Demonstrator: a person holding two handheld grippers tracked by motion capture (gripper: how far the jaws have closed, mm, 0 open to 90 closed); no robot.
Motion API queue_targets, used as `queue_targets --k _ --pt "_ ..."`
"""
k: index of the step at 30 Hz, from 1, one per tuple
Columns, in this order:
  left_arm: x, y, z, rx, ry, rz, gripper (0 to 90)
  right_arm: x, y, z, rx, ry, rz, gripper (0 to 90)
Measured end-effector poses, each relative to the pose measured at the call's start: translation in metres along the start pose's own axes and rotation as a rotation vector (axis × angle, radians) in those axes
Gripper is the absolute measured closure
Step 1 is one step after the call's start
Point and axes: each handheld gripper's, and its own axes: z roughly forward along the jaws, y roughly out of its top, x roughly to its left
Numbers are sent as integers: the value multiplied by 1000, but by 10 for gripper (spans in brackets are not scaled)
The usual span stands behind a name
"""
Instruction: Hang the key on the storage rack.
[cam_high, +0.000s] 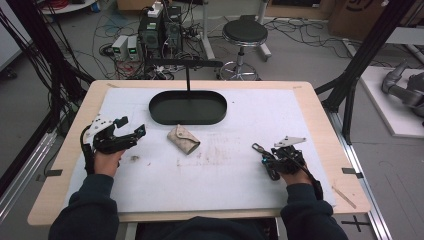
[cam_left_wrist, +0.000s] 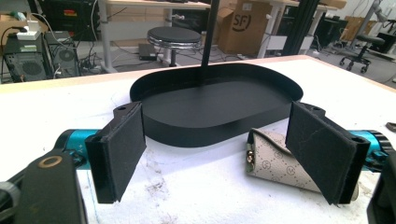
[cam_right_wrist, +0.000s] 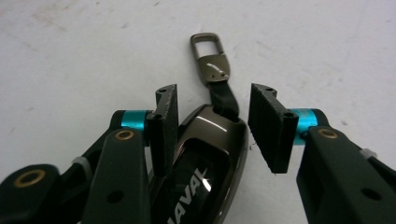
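The right tool (cam_right_wrist: 212, 126) straddles a dark car key fob (cam_right_wrist: 205, 163) lying on the white counter (cam_high: 230, 175), one pad touching it, the other just clear. The left tool (cam_left_wrist: 224, 154) stands wide open and empty near the beige pouch (cam_high: 183, 139).

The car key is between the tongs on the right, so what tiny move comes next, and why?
Probably squeeze the right tongs a bit more. The car key lies on the white mat between the pads; one pad sits against its side, the other pad shows a gap. Closing should grip the key before lifting.
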Motion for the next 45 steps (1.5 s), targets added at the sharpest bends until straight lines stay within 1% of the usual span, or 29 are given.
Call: queue_targets --k 2,5,7,8,10,12,14,15,17,19,20,22,23,25,26,27,29,31,34,35,36,37,38,39,40,42,43,44,45 --pt "0 0 0 1 -1 0 200 -3 -1 -3 -21 -17 39 438" --pt "-2 -1 -2 -2 0 -3 202 -5 -4 -6 -44 -12 83 386" --pt "-3 -3 -4 4 4 -5 202 -4 -5 -7 -51 -26 100 293" --pt "-3 -4 -5 10 4 -8 202 -4 -6 -6 -50 -35 104 265" --pt "-5 -7 -8 13 7 -8 202 0 -7 -5 -25 -31 115 216" --pt "-7 -9 -11 21 7 4 202 4 -10 -3 -1 -42 119 205" --pt "-10 -10 -13 25 9 12 202 8 -11 0 12 -40 110 206" --pt "-11 -10 -13 27 9 19 203 9 -13 2 15 -28 110 216" --pt "-13 -9 -14 26 11 24 203 9 -14 6 46 10 116 321" --pt "-14 -9 -14 29 13 30 203 11 -14 6 49 19 102 391" --pt "-14 -9 -12 31 13 28 204 11 -13 5 52 26 104 469" --pt "-13 -10 -9 39 11 25 203 9 -10 5 74 31 120 491" --pt "-13 -10 -7 42 11 22 204 10 -8 5 89 26 112 493" --pt "-13 -10 -6 46 8 20 204 11 -4 6 97 10 81 496" --pt "-12 -11 -5 50 7 22 205 12 -2 7 86 -3 35 497" --pt "-13 -11 -5 49 6 23 205 13 1 8 67 -2 1 497" --pt "-13 -10 -6 47 9 25 205 13 7 11 30 36 -25 496" --pt "-14 -10 -6 44 11 24 205 15 12 16 17 49 -45 495" --pt "-14 -10 -8 42 13 26 206 14 12 23 49 59 -47 483" --pt "-13 -10 -8 40 13 23 205 14 11 24 51 63 -32 446" --pt "-13 -10 -8 40 13 23 206 13 10 24 54 49 -26 337" --pt "-13 -10 -7 40 14 20 206 12 8 25 54 36 -11 285" --pt "-13 -10 -7 42 14 21 206 12 8 25 54 36 -11 285" --pt "-13 -10 -7 44 13 20 206 10 4 25 38 57 20 287" --pt "-13 -10 -7 44 12 20 206 6 2 25 28 86 38 327" --pt "-13 -10 -7 47 10 21 207 8 6 22 55 70 53 492" --pt "-13 -10 -7 44 9 20 207 8 6 22 55 70 53 492" --pt "-13 -10 -8 45 8 20 208 11 9 21 81 50 42 495" --pt "-13 -10 -7 47 9 19 209 11 11 21 86 45 30 496"
